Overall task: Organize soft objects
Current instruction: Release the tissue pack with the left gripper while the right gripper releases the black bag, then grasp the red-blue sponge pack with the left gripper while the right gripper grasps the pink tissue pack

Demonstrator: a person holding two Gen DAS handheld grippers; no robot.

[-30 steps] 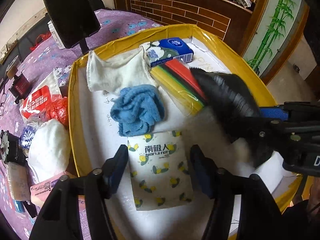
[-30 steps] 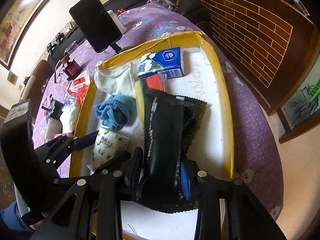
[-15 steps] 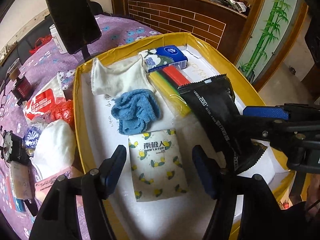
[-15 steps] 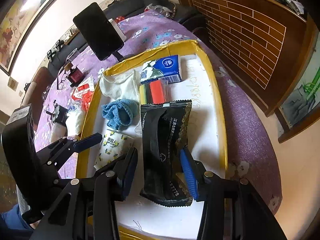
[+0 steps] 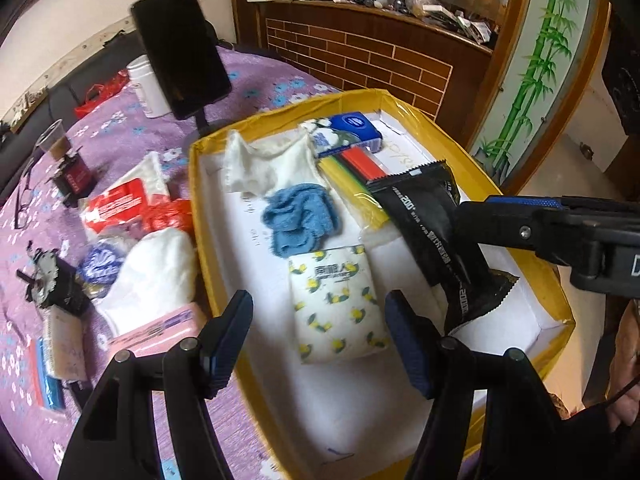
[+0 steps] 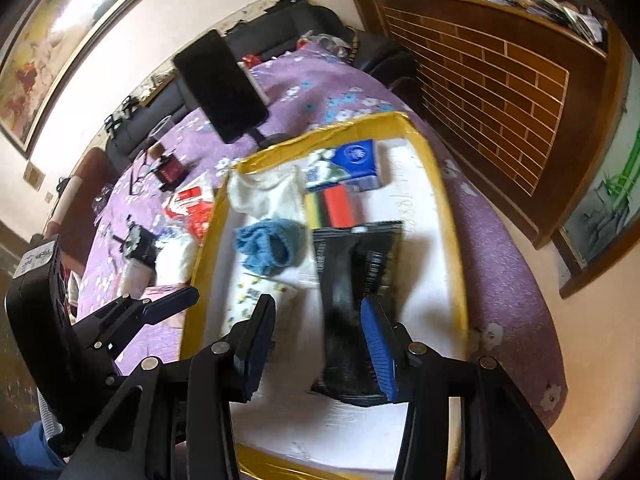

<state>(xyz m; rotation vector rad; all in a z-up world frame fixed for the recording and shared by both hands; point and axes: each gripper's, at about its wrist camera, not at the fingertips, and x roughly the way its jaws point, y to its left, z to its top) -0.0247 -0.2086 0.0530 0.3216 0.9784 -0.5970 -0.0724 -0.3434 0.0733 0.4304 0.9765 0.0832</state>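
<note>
A yellow-rimmed white tray (image 5: pixel 408 104) (image 6: pixel 454 232) holds a white cloth (image 5: pixel 264 160) (image 6: pixel 266 196), a blue cloth (image 5: pixel 300 220) (image 6: pixel 268 242), a lemon-print tissue pack (image 5: pixel 336 304) (image 6: pixel 256 298), a blue tissue pack (image 5: pixel 352 130) (image 6: pixel 356 160), a striped yellow-red pack (image 5: pixel 352 176) (image 6: pixel 330 208) and a black pouch (image 5: pixel 432 224) (image 6: pixel 356 280). My left gripper (image 5: pixel 318 338) is open and empty above the lemon pack. My right gripper (image 6: pixel 318 346) is open and empty just above the black pouch; it also shows in the left wrist view (image 5: pixel 560 228).
Left of the tray on the purple cloth (image 5: pixel 120 136) lie a white soft bundle (image 5: pixel 156 280), a red-white packet (image 5: pixel 116 204), a pink pack (image 5: pixel 156 328) and small clutter. A black phone on a stand (image 5: pixel 180 44) (image 6: pixel 218 84) stands behind the tray.
My right gripper let go of the black pouch, which now lies flat in the tray, and opened and lifted back. My left gripper also drew back and up.
</note>
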